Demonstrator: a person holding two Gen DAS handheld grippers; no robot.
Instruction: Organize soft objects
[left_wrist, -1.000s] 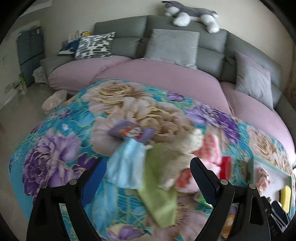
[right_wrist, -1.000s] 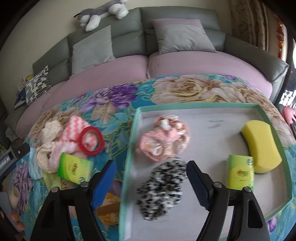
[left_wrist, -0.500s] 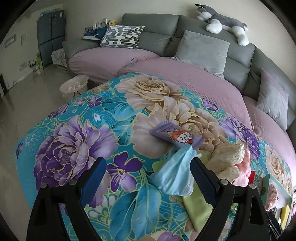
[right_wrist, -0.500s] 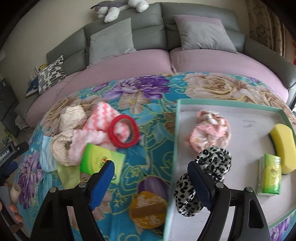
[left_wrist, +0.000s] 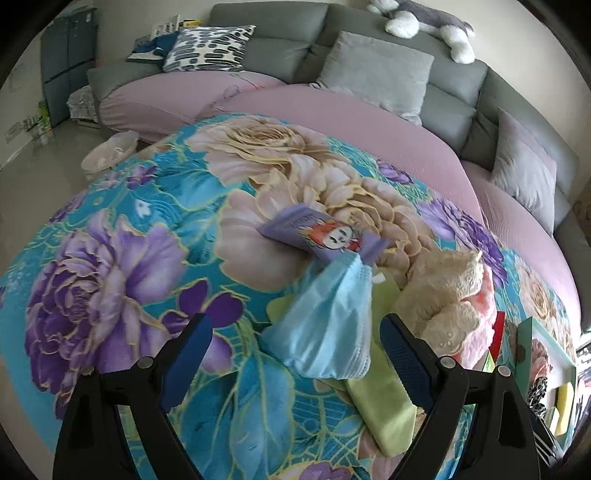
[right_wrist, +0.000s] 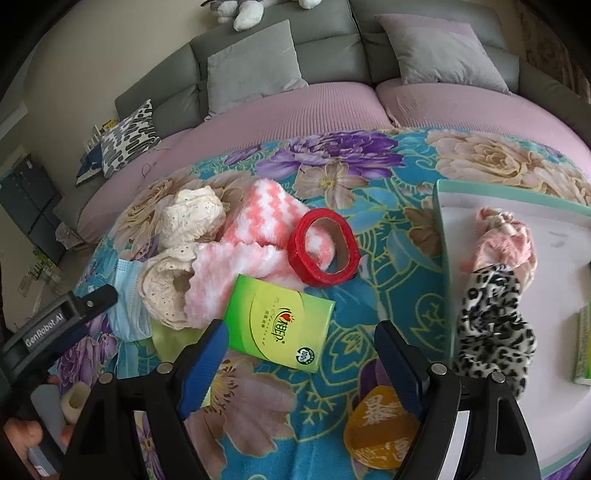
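My left gripper (left_wrist: 295, 350) is open and empty, just in front of a light blue face mask (left_wrist: 328, 325) on the floral cloth. A purple packet (left_wrist: 325, 236), a green cloth (left_wrist: 384, 410) and cream lace items (left_wrist: 443, 284) lie around it. My right gripper (right_wrist: 301, 358) is open and empty over a green tissue pack (right_wrist: 279, 325). Beyond it lie pink-white fuzzy socks (right_wrist: 255, 236), cream lace items (right_wrist: 192, 214) and a red tape roll (right_wrist: 323, 247). The tray (right_wrist: 441, 258) at the right holds a leopard scrunchie (right_wrist: 491, 328) and a pink scrunchie (right_wrist: 506, 236).
The table wears a floral cloth (left_wrist: 147, 229) and stands before a grey and mauve sofa (left_wrist: 332, 107) with cushions. An orange round item (right_wrist: 380, 424) lies near my right finger. The left gripper shows at the left of the right wrist view (right_wrist: 62, 325).
My right gripper has moved left, off the tray, and now hangs over the green tissue pack. My left gripper swung left, then settled with the blue mask between its fingers.
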